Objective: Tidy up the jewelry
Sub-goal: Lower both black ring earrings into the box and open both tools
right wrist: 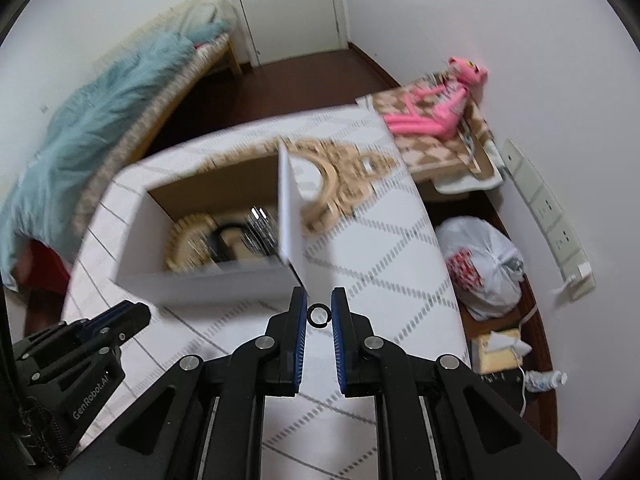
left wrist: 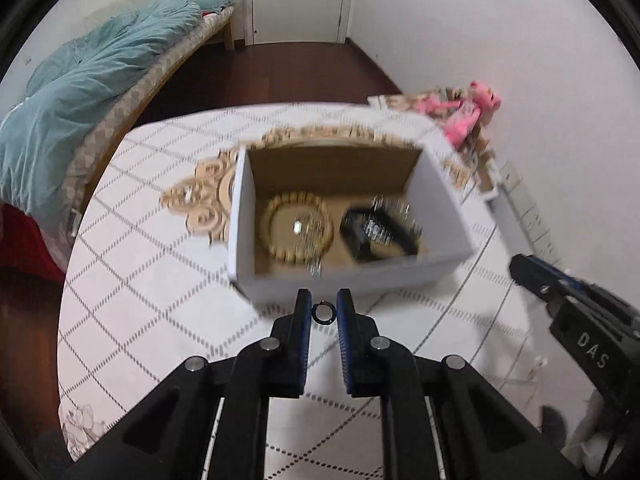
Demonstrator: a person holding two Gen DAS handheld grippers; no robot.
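Observation:
A white cardboard box (left wrist: 444, 268) stands on the table, also in the right wrist view (right wrist: 208, 280). Inside lie a gold bead bracelet (left wrist: 296, 228), a black band (left wrist: 380, 232) and sparkly silver pieces (left wrist: 390, 210). My left gripper (left wrist: 324, 314) is shut on a small black ring (left wrist: 323, 313), just in front of the box's near wall. My right gripper (right wrist: 319, 315) is shut on another small black ring (right wrist: 318, 315), near the box's right corner. Each gripper shows in the other's view: the right one (left wrist: 532, 272), the left one (right wrist: 128, 316).
The table has a white diamond-patterned cloth (left wrist: 160, 300). An ornate wooden mirror frame (right wrist: 340, 184) lies behind the box. A pink plush toy (right wrist: 440, 108) sits on a side stand. A plastic bag (right wrist: 488, 264) and tissue box (right wrist: 496, 352) lie on the floor right. A bed (left wrist: 80, 92) is left.

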